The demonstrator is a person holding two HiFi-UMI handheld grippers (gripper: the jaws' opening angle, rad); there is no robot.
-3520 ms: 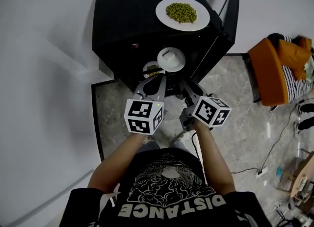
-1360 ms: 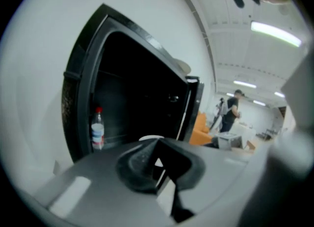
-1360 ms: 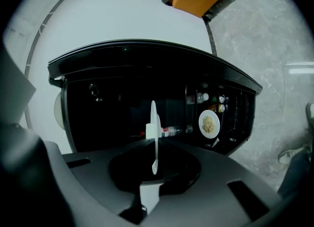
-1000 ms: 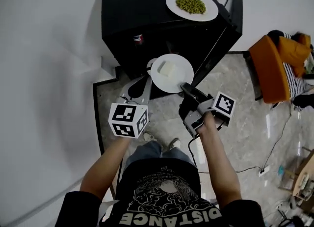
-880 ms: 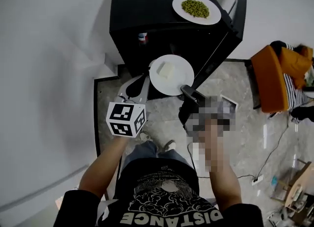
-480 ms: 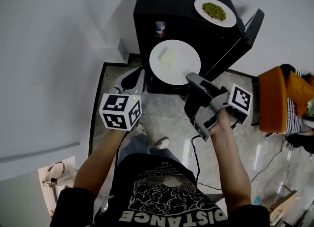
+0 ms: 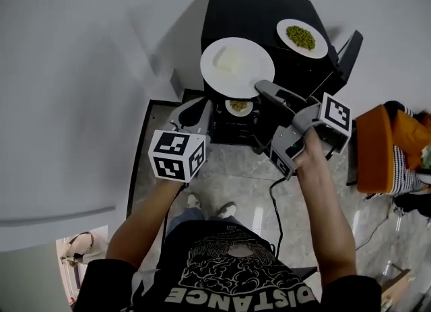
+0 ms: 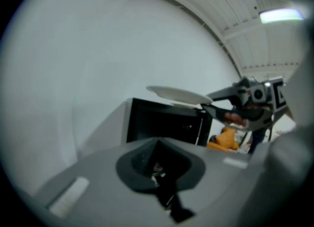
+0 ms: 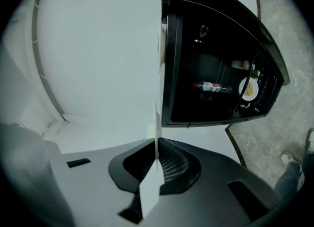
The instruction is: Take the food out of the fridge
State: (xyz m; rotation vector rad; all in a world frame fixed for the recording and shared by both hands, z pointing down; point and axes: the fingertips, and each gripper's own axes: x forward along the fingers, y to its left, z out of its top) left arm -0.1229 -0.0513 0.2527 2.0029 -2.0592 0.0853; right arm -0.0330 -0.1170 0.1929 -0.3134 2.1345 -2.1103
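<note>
1. Progress, judged from how things lie: a plate of peas (image 7: 283, 34) already sits on top of the fridge (image 7: 242, 7), toward its door side, so at least one dish seems to be out.
2. A second dish, the white plate (image 7: 254, 60), is clear of the fridge. It is held in the air in front of the fridge, just above its top, and not yet set down.
3. What looks left: placing this plate on the fridge top, then fetching the small dish (image 7: 238, 106) of yellowish food that sits on a shelf inside. A bottle (image 9: 211, 87) lies on a shelf farther in, and the door (image 7: 345, 51) stands open.
4. The right gripper (image 7: 261, 88) is clamped on the white plate's near rim. Its own view shows the plate edge-on between the jaws, with the pads pressing it.
5. The left gripper (image 7: 192, 110) hangs in front of the fridge at its left corner, below the plate and apart from it. Its jaws look closed with nothing between them.
6. The white plate is round, shallow and plain. It carries a pale block (image 7: 227, 61) of food near its centre that looks soft and loose. The plate looks about level in the left gripper view, and with only one rim pinched a tilt could slide the block off.
</note>
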